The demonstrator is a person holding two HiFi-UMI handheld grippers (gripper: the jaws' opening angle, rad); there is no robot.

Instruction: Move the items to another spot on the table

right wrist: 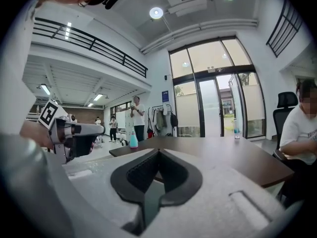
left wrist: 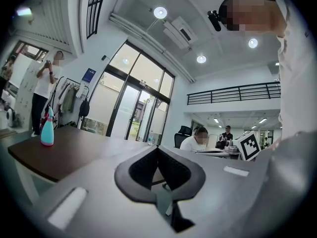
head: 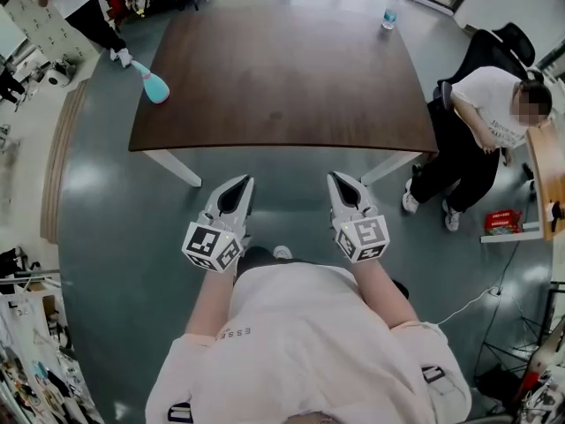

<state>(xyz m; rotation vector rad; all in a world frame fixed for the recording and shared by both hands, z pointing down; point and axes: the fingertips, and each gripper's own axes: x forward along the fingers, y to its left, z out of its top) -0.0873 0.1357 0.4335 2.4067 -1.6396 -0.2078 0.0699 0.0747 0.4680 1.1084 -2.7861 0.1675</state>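
Holding left tool (head: 240, 184) and right tool (head: 341, 180) out over floor (head: 115, 237), short of worktop (head: 282, 95) near edge, per head view. Both pinched shut, tips together, gripping nothing. Spotting teal spray bottle (head: 153, 86) right at left edge, nearer far corner. Spotting clear water bottle (head: 388, 13) at far right corner, well apart from it. Leaving rest of worktop bare, so plenty of room mid-surface for set-down. Noting seated person (head: 481, 122) just off near right corner.

Switching to left gripper view: reading jaws as closed tip to tip, nothing between. Showing spray bottle upright by left edge, well ahead of tool. Catching right tool off to right side.

Switching to right gripper view: reading jaws as shut too, empty. Showing spray bottle at far left, water bottle at far end, seated person close on right.

Judging risks: tall, narrow spray bottle hard by left edge, so likely to topple or drop to floor if bumped from inboard side or struck with shut jaws. Better opening left tool before reaching, then coming in from above or from edge side. Same worry for water bottle at corner: long reach across worktop, poorer control, easy knock-off. Swinging right tool wide could clip seated person. Picking middle or near-edge zone as safest targets, away from both occupied edges.
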